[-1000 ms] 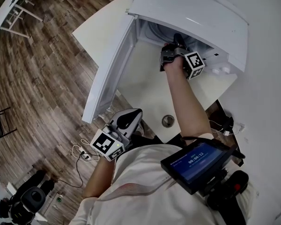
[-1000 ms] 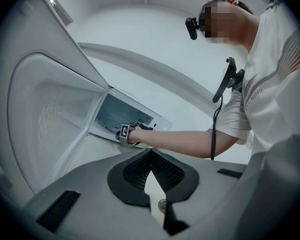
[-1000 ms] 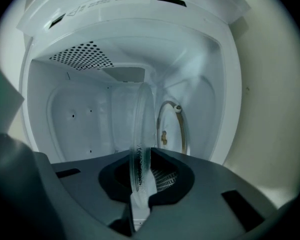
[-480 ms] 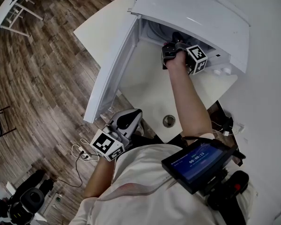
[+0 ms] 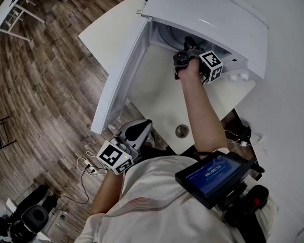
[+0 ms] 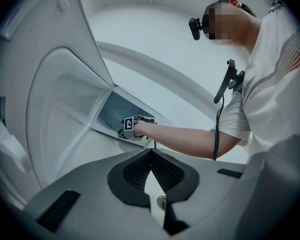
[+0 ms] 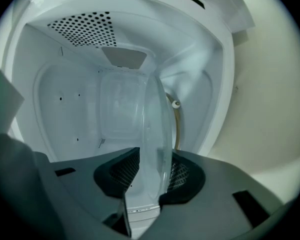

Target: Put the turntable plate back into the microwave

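The white microwave [image 5: 207,19] stands on the table with its door [image 5: 124,70] swung wide. My right gripper [image 5: 188,42] reaches into the cavity. In the right gripper view the clear glass turntable plate [image 7: 157,134] stands edge-on between the black pads of that gripper [image 7: 149,171]. Its jaws are opening and the left pad stands off the glass. Behind the plate a gold roller ring [image 7: 176,104] with a white wheel shows at the cavity's right. My left gripper [image 5: 142,126] hangs near my body below the table edge, its pads [image 6: 132,171] meeting at the tips, holding nothing.
The white table [image 5: 157,100] carries a small round metal piece [image 5: 182,131] near its front edge. A screen [image 5: 215,173] hangs at my chest. Cables [image 5: 88,166] lie on the wooden floor at the left, beside the open door.
My right hand has shifted only slightly at the mouth of the microwave. The left gripper has stayed where it was.
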A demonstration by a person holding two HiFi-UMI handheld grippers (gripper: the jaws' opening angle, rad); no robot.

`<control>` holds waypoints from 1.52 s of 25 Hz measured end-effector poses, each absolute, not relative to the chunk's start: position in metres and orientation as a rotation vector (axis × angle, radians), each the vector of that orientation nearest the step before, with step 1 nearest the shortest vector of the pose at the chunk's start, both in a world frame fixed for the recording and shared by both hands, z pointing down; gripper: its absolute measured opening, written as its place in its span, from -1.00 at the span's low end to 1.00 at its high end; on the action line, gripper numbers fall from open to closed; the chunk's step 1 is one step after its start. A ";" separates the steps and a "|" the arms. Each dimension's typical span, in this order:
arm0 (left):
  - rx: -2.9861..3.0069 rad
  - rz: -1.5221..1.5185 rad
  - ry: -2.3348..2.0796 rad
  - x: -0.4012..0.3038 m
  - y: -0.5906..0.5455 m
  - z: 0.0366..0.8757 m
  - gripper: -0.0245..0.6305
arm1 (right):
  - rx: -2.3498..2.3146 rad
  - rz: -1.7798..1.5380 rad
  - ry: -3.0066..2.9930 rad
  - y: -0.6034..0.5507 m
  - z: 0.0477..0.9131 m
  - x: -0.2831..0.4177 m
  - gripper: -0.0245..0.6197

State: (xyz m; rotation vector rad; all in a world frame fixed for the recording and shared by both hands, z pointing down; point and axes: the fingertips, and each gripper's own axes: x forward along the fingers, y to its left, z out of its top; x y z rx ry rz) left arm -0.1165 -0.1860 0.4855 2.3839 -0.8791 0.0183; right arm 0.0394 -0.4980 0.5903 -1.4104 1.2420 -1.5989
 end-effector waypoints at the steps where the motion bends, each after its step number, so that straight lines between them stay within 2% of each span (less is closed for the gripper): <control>1: 2.385 0.017 -0.877 -0.116 -0.186 0.486 -0.89 | -1.416 -1.602 1.238 -0.496 0.591 0.038 -0.58; 4: 2.391 0.014 -0.872 -0.116 -0.185 0.486 -0.89 | -1.425 -1.616 1.234 -0.491 0.590 0.037 -0.52; 25: 2.373 0.010 -0.848 -0.118 -0.177 0.494 -0.89 | -1.186 -1.929 1.346 -0.474 0.605 0.003 -0.51; 38: 2.369 0.010 -0.836 -0.113 -0.173 0.494 -0.89 | -1.174 -1.967 1.354 -0.466 0.619 0.003 -0.51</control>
